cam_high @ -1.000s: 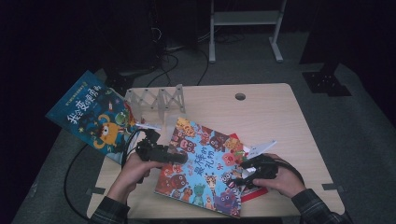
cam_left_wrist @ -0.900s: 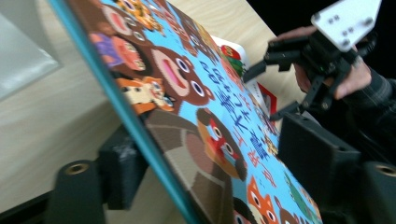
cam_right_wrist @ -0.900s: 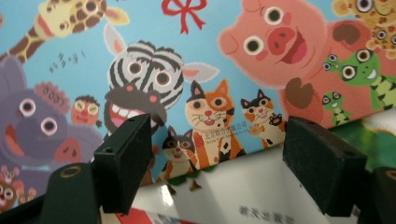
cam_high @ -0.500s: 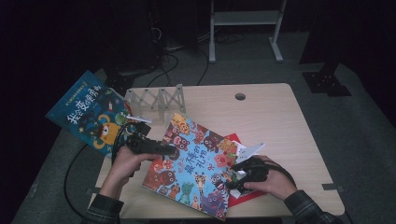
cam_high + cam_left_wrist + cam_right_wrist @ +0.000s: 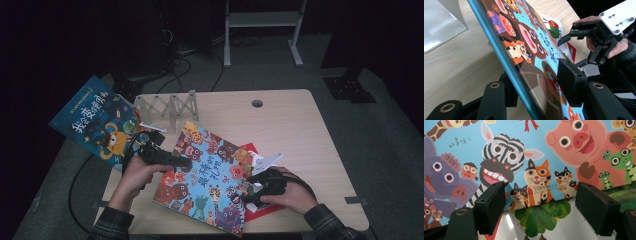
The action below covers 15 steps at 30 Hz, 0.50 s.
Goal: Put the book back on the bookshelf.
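Left gripper (image 5: 184, 162) is clamping the animal book's (image 5: 210, 180) spine edge, lifting it; right gripper (image 5: 250, 192), jaws apart and empty, is waiting beside it to grip next.

High view was dim; light fell only on the table (image 5: 300, 130), surroundings near black. Gripper views were brighter, with near jaws soft and glare on the white page (image 5: 574, 225).

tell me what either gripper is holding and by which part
The left gripper clamps the animal picture book by its left edge, jaws on either side of the cover. The right gripper is open at the book's right edge, holding nothing.
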Available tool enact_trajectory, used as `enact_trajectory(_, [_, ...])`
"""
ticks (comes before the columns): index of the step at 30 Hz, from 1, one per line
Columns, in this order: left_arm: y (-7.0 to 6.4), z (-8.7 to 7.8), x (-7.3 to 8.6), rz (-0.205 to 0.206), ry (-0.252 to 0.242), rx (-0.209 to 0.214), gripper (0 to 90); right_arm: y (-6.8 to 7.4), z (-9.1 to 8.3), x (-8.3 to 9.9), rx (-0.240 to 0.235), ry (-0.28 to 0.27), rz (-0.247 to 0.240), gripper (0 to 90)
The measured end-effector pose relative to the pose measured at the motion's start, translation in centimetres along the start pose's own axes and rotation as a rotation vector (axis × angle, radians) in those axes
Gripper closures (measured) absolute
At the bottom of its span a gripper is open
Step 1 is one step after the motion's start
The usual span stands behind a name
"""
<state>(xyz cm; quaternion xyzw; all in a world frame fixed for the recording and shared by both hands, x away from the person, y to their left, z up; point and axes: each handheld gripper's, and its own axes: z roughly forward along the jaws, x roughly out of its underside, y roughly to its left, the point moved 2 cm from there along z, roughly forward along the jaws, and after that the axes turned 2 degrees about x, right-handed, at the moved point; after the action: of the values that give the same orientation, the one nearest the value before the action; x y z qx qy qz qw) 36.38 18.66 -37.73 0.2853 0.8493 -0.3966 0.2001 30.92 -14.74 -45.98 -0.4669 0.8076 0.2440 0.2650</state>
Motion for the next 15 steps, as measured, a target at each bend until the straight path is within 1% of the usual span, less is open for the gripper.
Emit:
enact_trajectory(3, [0.25, -0.10, 0.03, -0.012, -0.004, 0.008, 53.5, -0.02, 0.02, 0.15, -0.002, -0.019, 0.002, 24.4])
enact_trajectory(7, [0.46, -0.27, 0.01, -0.027, -0.010, 0.025, 56.7, -0.04, 0.04, 0.15, -0.003, -0.022, -0.001, 24.6])
enact_trajectory(9, [0.50, -0.41, -0.04, -0.037, -0.014, 0.042, 58.1, -0.06, 0.04, 0.16, -0.003, -0.023, -0.003, 24.6])
enact_trajectory(12, [0.57, -0.68, -0.14, -0.044, -0.021, 0.058, 60.6, -0.08, 0.12, 0.31, -0.015, -0.013, 0.010, 24.9])
enact_trajectory(15, [0.64, -0.91, -0.18, -0.064, -0.023, 0.083, 63.1, -0.01, 0.19, 0.29, -0.015, -0.017, 0.002, 25.1])
